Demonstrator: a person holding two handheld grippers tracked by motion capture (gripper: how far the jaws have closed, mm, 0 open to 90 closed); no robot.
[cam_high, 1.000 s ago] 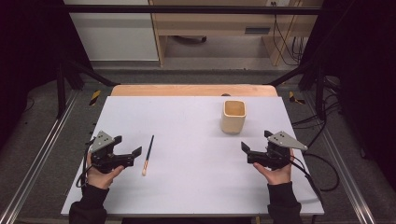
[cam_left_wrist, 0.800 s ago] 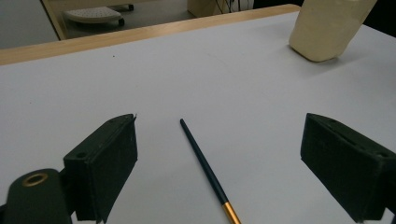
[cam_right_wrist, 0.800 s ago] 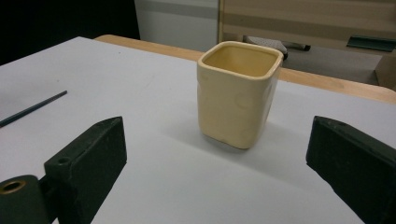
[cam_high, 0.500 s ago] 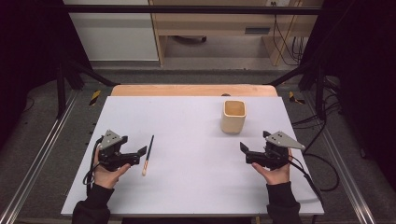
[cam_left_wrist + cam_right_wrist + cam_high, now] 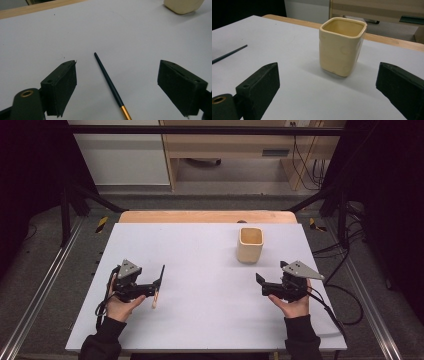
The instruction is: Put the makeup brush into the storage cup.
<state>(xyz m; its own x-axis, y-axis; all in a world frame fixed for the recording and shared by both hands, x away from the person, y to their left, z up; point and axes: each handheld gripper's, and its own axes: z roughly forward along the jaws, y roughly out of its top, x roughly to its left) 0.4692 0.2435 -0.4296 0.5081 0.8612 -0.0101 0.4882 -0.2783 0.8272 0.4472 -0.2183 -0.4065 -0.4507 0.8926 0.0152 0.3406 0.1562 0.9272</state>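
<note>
Paintbrush (image 5: 108,81) lies flat on table (image 5: 200,250), between left gripper (image 5: 156,287) jaws, wide apart but just closing slightly, untouched. Right gripper (image 5: 260,285) open, empty, facing cup (image 5: 340,46).

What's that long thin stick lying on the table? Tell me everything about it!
It looks like a paintbrush: a thin, dark, pointed handle with a gold metal band, then a pale wooden-looking end. It lies flat on the white table, between the open jaws of the left gripper, whose pads do not touch it.
</note>
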